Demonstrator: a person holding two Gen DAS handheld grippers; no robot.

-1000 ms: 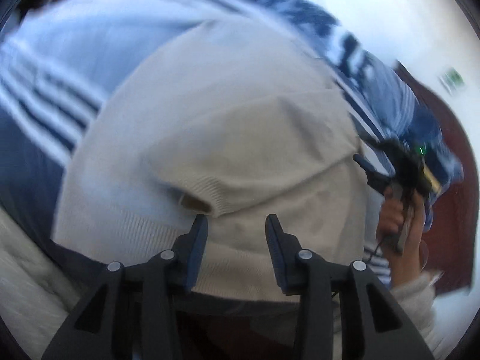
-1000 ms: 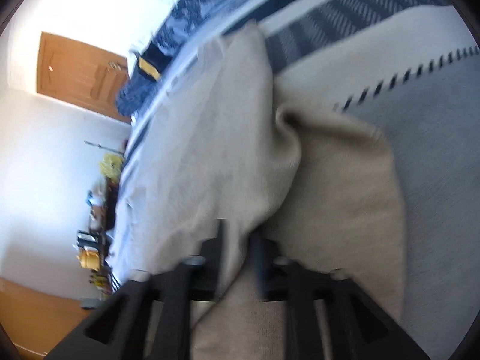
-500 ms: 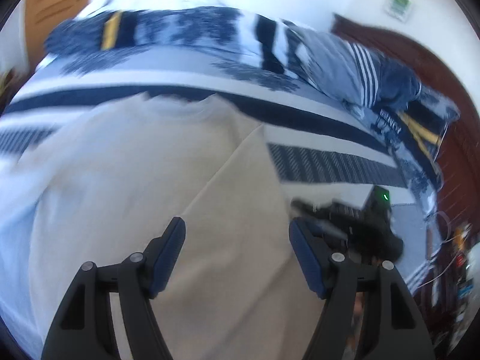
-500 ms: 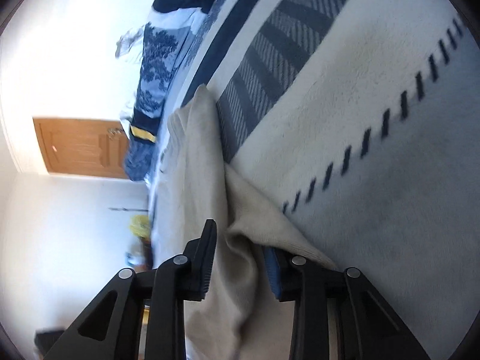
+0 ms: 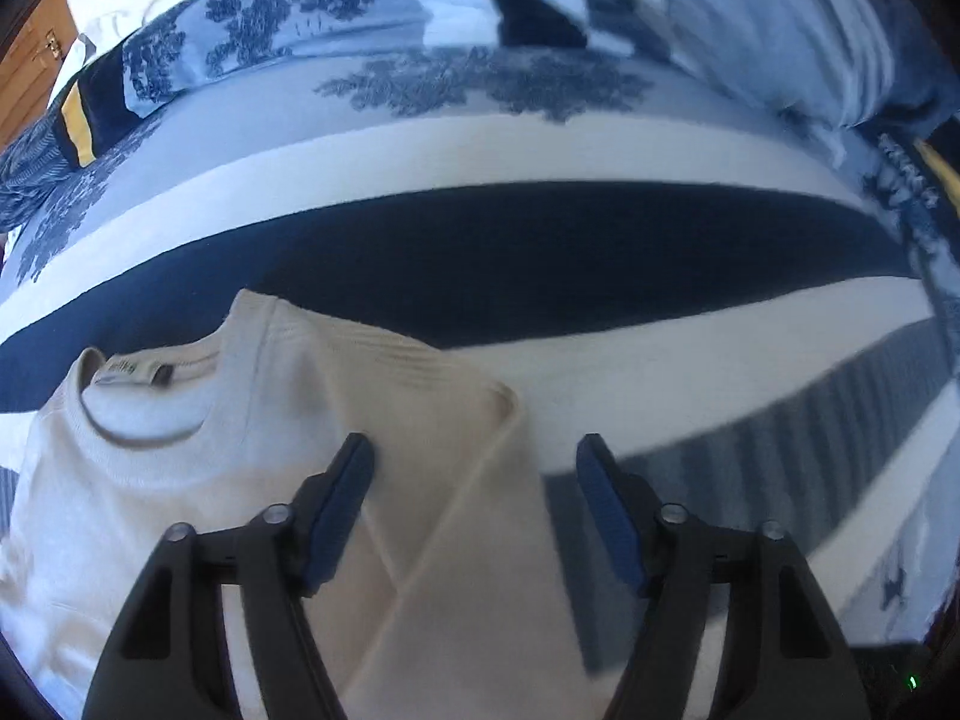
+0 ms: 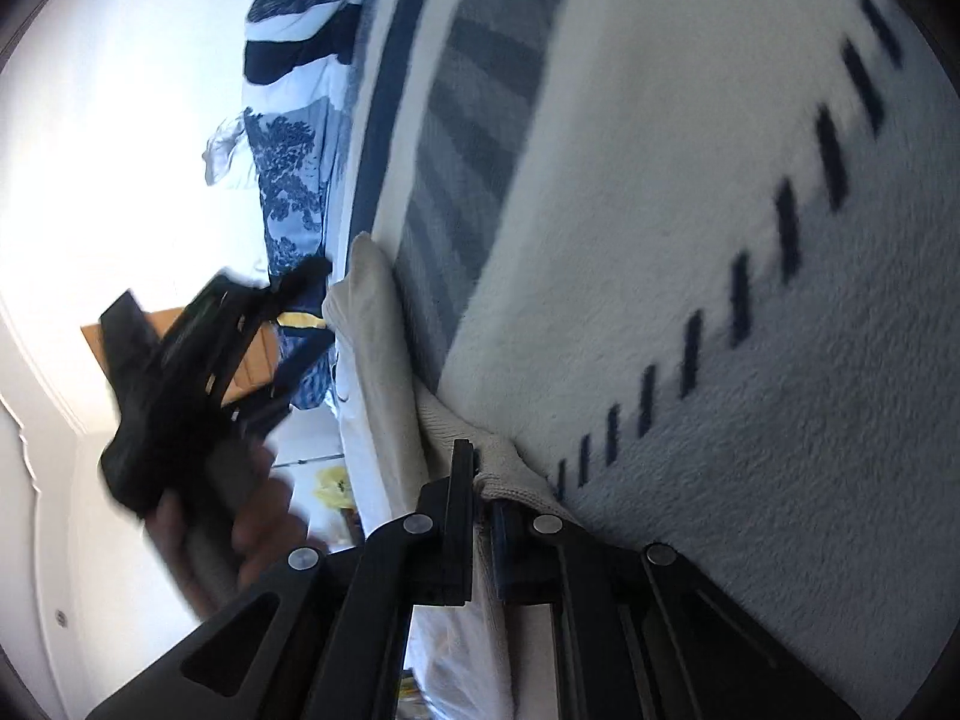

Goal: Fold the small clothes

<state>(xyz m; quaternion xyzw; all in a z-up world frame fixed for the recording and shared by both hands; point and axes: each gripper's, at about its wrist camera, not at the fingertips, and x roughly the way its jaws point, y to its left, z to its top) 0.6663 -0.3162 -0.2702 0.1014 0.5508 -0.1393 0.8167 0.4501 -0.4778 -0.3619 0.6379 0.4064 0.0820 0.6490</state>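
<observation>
A cream knit sweater [image 5: 198, 480] lies flat on the bed, its neck opening and label at the left of the left wrist view. One side is folded over the body, leaving a folded shoulder corner [image 5: 456, 408]. My left gripper [image 5: 474, 510] points down over that corner. Its jaws are apart and closing, with the fold between them and neither pad pressing on it. In the right wrist view my right gripper [image 6: 483, 480] is shut on the sweater's ribbed edge [image 6: 510, 468] low on the bed. The left gripper [image 6: 198, 354] appears there blurred, in a hand [image 6: 240, 540].
The bedspread [image 5: 540, 252] has navy, white and grey stripes and spreads out around the sweater. Blue patterned pillows [image 5: 270, 30] are heaped at the head of the bed. A wooden door [image 5: 24, 72] stands beyond the bed on the left.
The left gripper swept across the sweater to its collar end, with its jaws wider than a second ago. The right gripper rolled, sank toward the bed and shut on the sweater's edge.
</observation>
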